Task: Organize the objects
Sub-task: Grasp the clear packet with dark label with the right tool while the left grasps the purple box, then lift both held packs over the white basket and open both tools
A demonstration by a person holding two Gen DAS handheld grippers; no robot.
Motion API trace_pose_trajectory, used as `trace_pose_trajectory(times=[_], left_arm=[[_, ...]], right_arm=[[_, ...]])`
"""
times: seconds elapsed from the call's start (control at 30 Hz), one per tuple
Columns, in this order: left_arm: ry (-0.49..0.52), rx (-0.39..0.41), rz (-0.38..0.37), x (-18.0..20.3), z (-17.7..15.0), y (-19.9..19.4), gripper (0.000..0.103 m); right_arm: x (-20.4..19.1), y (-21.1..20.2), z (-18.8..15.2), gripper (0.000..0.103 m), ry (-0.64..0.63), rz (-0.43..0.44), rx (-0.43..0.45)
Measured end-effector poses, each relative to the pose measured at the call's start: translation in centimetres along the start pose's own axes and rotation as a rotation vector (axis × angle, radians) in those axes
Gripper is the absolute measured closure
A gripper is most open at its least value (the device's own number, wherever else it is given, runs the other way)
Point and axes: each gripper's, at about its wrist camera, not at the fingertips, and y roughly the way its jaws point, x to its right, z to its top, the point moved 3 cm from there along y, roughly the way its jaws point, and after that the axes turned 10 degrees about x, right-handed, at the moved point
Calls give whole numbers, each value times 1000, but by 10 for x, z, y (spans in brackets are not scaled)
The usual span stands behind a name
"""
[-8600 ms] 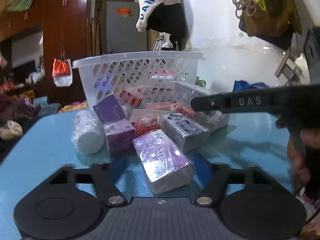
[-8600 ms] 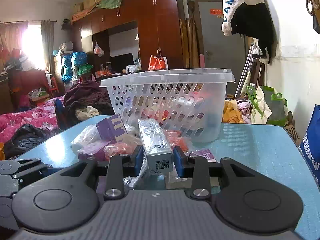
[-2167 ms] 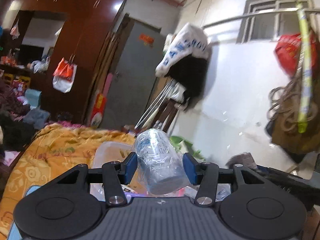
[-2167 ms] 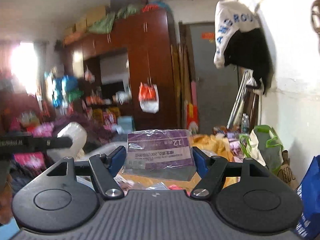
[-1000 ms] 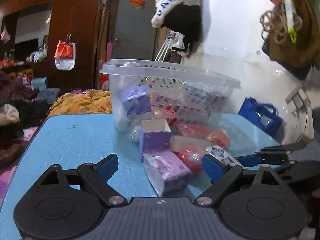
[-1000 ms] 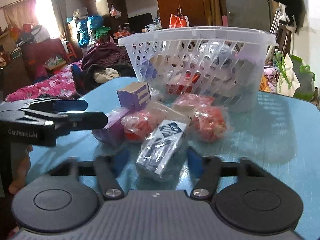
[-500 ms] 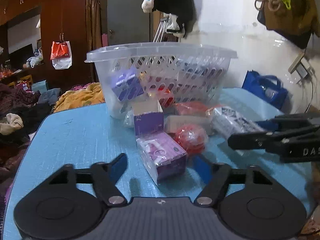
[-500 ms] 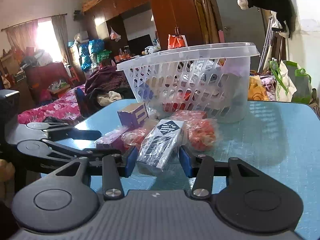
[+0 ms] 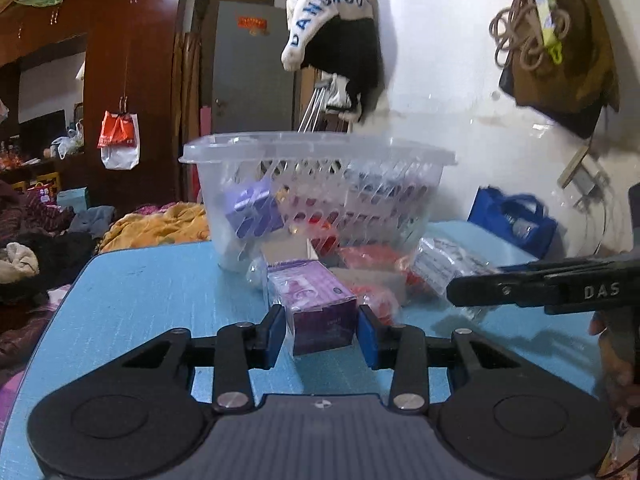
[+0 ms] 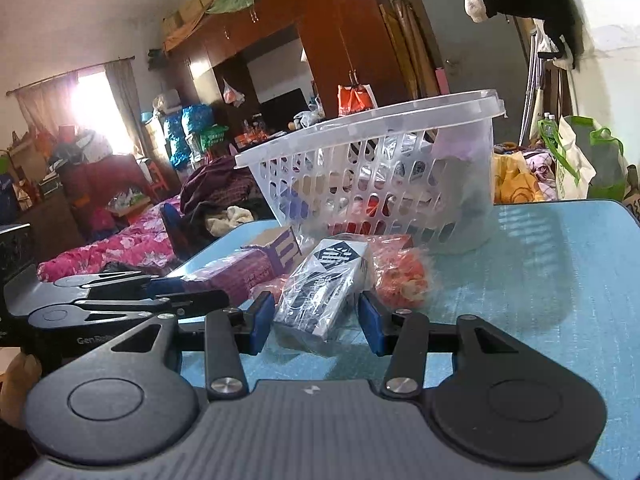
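Film-wrapped purple carton (image 9: 320, 306) sits between the closing left tool (image 9: 322, 330); right tool (image 10: 316, 322) grips a crinkly boxed pack (image 10: 324, 288).

Dim, fisheye-bent room; window (image 10: 94, 112) glare blows out, far clutter blurred.

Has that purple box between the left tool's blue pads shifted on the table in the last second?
Cannot tell. The camera itself moved. Against the basket, the purple box keeps roughly its place while the left gripper closes around it.

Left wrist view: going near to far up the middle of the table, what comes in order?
Left tool → purple wrapped box between its jaws, which are closing → white basket → grey door.
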Motion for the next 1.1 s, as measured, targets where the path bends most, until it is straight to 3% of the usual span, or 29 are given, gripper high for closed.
trace_pose_trajectory(times=[0.37, 0.9, 1.1], left_arm=[[-23, 96, -29, -6, 4, -11, 60], [-42, 113, -41, -10, 3, -15, 60], [-32, 141, -17, -9, 4, -20, 60]], right_arm=[[1, -1, 0, 53, -9, -12, 24], [-3, -2, 0, 53, -30, -22, 42], [-7, -8, 2, 53, -62, -60, 96]])
